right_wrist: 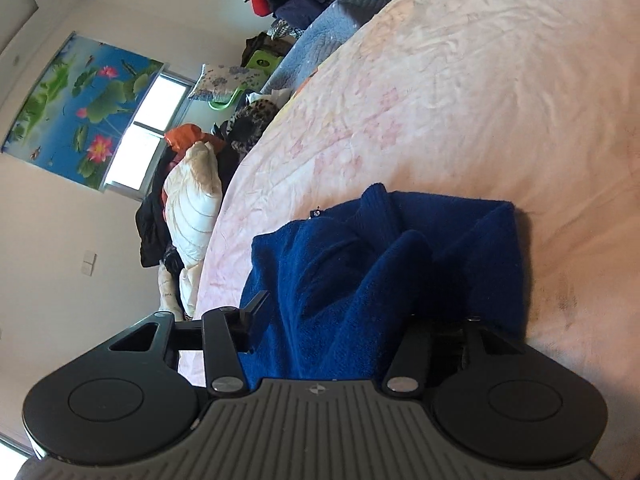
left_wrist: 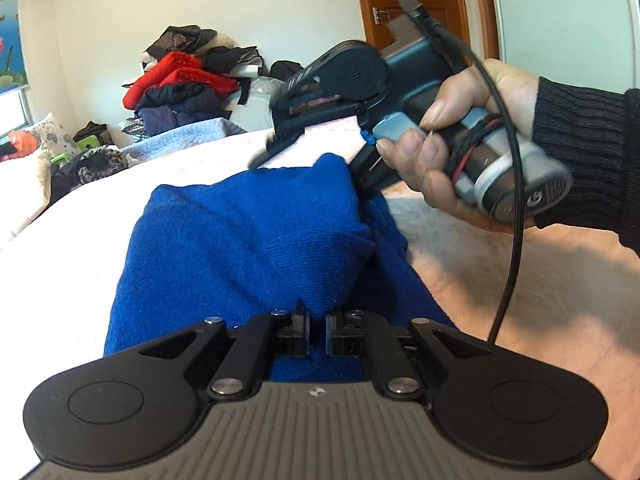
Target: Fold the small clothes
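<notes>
A pink floral bedspread [right_wrist: 460, 92] is seen beneath a blue knitted garment [left_wrist: 240, 248], lying bunched at its middle. A fold is pinched by the left gripper [left_wrist: 318, 334]. The right gripper [right_wrist: 352, 320] stands parted around the cloth. No writing can be read.

claw [left_wrist: 318, 334] blk/grey ribbed | blk cable [left_wrist: 516, 184] | blk knit sleeve [left_wrist: 588, 160]
</notes>
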The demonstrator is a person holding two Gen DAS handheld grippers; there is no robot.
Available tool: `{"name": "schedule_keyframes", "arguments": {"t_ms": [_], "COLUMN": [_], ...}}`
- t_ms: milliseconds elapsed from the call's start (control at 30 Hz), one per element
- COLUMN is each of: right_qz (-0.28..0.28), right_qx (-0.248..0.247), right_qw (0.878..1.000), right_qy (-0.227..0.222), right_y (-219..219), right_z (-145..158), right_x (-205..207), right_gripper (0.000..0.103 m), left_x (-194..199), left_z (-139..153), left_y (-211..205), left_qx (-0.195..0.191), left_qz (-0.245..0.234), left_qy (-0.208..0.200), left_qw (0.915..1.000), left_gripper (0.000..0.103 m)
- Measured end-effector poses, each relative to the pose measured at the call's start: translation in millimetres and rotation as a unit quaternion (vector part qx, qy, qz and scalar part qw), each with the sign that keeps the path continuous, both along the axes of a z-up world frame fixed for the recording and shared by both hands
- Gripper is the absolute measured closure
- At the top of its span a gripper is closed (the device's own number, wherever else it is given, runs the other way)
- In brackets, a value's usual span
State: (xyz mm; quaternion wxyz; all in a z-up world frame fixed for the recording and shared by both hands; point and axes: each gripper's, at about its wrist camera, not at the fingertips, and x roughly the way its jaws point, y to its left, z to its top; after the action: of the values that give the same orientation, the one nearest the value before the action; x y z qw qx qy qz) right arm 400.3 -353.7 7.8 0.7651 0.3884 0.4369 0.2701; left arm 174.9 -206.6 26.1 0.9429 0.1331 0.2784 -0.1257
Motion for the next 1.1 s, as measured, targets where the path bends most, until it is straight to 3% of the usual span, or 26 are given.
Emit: {"name": "schedule_keyframes", "arguments": {"t_ms": [33,200,233,300,400,433,500,633,667,700,767,967,1100], "right_qz": [0.003,0.037,0.046,0.056,0.040,0.027,0.006,-0.016,-0.019,-0.019,-0.017,0.007,0.026], "right_qx": [-0.022,-0.107,-0.143,-0.208,-0.166,-0.141,-0.113,-0.113,-0.117,-0.116,-0.109,-0.085,-0.072], "right_qw": [1.000,0.982,0.975,0.965,0.982,0.986,0.990,0.990,0.989,0.989,0.990,0.995,0.997], "right_qy": [-0.016,-0.148,-0.165,-0.151,-0.080,-0.079,-0.081,-0.083,-0.085,-0.090,-0.092,-0.047,-0.024], "right_y": [3,14,16,20,5,-1,-13,-29,-33,-38,-45,-42,-28], "right_z": [4,51,55,45,18,16,17,25,29,32,34,17,9], "right_x": [0,-16,-17,-9,0,-4,-16,-35,-42,-51,-71,-132,-155], "right_gripper": [0.091,0.091,0.092,0.091,0.082,0.079,0.065,0.063,0.061,0.060,0.055,0.054,0.054], "left_x": [1,3,4,5,-4,-8,-12,-22,-24,-26,-30,-29,-18], "left_z": [0,-1,-3,-7,-4,-3,-4,0,3,6,12,24,25], "left_y": [-2,-2,-3,-4,0,1,2,16,21,27,41,87,116], "left_qx": [0.004,0.007,0.009,0.017,0.008,0.007,0.015,-0.010,-0.020,-0.027,-0.035,-0.054,-0.083], "left_qz": [-0.003,-0.016,-0.017,-0.018,-0.039,-0.049,-0.067,-0.085,-0.084,-0.077,-0.051,0.025,0.096], "left_qy": [0.003,-0.002,0.003,0.008,-0.007,-0.013,-0.020,-0.016,-0.011,-0.011,-0.027,-0.032,0.007], "left_qw": [1.0000,0.9998,0.9998,0.9997,0.9992,0.9987,0.9974,0.9962,0.9962,0.9966,0.9977,0.9977,0.9920], "left_gripper": [0.096,0.096,0.096,0.094,0.091,0.089,0.076,0.072,0.062,0.044,0.030,0.029,0.030]}}
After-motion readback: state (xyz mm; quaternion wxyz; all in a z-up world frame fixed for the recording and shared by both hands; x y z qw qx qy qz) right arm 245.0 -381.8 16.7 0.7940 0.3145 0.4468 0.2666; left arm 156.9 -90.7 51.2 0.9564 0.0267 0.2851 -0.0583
